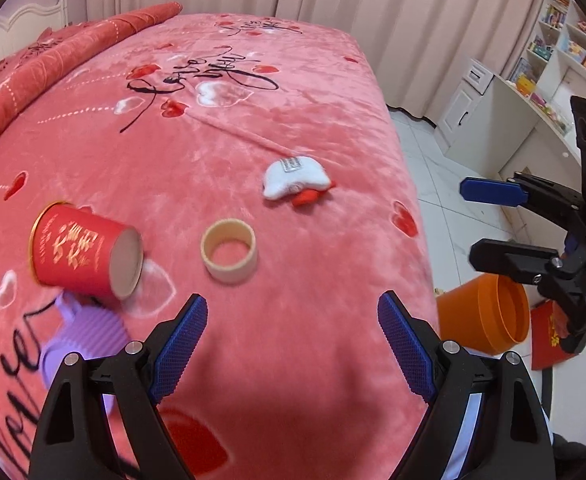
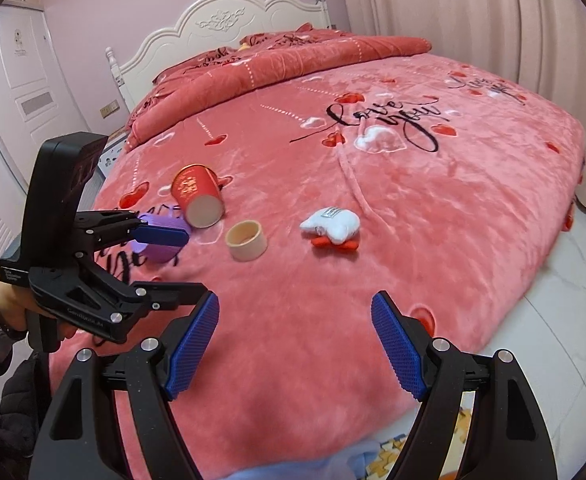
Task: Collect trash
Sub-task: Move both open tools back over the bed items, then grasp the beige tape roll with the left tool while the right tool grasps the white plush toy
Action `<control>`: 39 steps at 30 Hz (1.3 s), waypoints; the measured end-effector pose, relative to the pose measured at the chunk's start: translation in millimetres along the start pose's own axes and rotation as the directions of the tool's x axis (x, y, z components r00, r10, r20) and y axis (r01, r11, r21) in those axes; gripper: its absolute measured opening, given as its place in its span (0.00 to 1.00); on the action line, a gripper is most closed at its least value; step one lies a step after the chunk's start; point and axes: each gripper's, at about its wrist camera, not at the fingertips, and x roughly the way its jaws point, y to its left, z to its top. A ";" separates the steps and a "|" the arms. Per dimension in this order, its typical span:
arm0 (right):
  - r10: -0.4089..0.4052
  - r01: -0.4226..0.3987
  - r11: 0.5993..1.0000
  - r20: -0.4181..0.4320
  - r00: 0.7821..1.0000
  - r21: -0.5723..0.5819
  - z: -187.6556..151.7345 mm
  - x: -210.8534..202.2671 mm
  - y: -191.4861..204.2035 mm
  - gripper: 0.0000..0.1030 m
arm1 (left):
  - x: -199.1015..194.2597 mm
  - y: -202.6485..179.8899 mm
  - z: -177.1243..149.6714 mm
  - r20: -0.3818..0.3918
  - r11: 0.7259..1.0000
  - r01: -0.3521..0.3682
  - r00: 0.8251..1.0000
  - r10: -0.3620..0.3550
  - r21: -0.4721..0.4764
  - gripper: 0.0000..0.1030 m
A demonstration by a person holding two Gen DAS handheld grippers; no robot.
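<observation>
Risks judged first. The red tube (image 1: 87, 254) lay on its side on the pink blanket (image 1: 293, 140) and, being round, could be rolled away if it were nudged by one finger before the other closed. The plush surface was soft and rumpled, so a low pinch might gather blanket along with the item. The cardboard ring (image 1: 229, 256) looked thin-walled; it could be crushed or flipped by an off-centre squeeze. The white plush toy (image 1: 295, 184) might be taken for trash by mistake. The two tools were held near each other, so a collision was thought possible.

Left gripper (image 1: 293, 344): jaws spread wide, nothing between the pads. Right gripper (image 2: 295, 344): jaws likewise parted, nothing held.

Position of items, left wrist view: the cardboard ring lay ahead of the left jaws, a little toward the left finger, apart from it. The red tube lay further left, outside the gap, resting partly on a purple ribbed object (image 1: 79, 336). An orange bin (image 1: 489, 312) was seen on the floor just beside the bed's right edge, under the right tool.

Right wrist view: ring (image 2: 247, 240) and tube (image 2: 199, 196) lay well ahead and left of the gap.
</observation>
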 end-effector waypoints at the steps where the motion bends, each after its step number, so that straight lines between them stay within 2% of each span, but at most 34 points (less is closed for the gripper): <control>1: 0.002 -0.002 1.000 -0.005 1.000 -0.006 3.6 8.4 -2.7 0.76 | 4.7 3.1 2.4 -0.002 1.000 0.002 1.000 -0.002 -0.003 0.84; 10: 0.031 -0.032 0.999 -0.030 0.999 -0.037 25.8 63.2 -22.3 0.76 | 30.5 25.7 14.8 -0.006 1.000 -0.012 1.000 0.012 -0.005 0.83; 12: 0.035 -0.036 0.998 -0.033 0.999 -0.042 29.9 73.6 -26.2 0.76 | 33.3 28.4 16.6 0.000 1.000 0.001 1.000 -0.001 -0.001 0.75; 17: 0.026 -0.028 0.997 -0.031 0.999 -0.070 37.9 93.2 -30.9 0.76 | 46.2 28.9 21.5 0.000 1.000 0.002 1.000 -0.002 0.023 0.66; 22: 0.010 -0.013 0.994 -0.034 0.999 -0.108 45.0 112.6 -32.9 0.76 | 54.1 38.3 16.4 0.008 1.000 0.008 1.000 -0.008 -0.001 0.52; 28: 0.000 -0.006 0.990 -0.046 0.999 -0.142 51.6 136.6 -35.5 0.75 | 55.3 44.0 14.6 0.034 1.000 0.021 0.999 -0.020 -0.006 0.46; 30: -0.003 -0.004 0.988 -0.047 0.999 -0.156 51.1 142.8 -34.6 0.72 | 57.0 46.8 14.9 0.039 1.000 0.029 0.999 -0.029 -0.010 0.45; 32: 0.006 -0.015 0.986 -0.056 0.998 -0.166 50.9 147.5 -33.8 0.60 | 58.0 46.5 16.3 0.043 1.000 0.028 0.999 -0.027 -0.009 0.43; 39: 0.008 -0.019 0.984 -0.064 0.998 -0.178 47.2 155.4 -34.3 0.50 | 62.8 48.0 16.9 0.050 1.000 0.026 0.998 -0.025 -0.014 0.40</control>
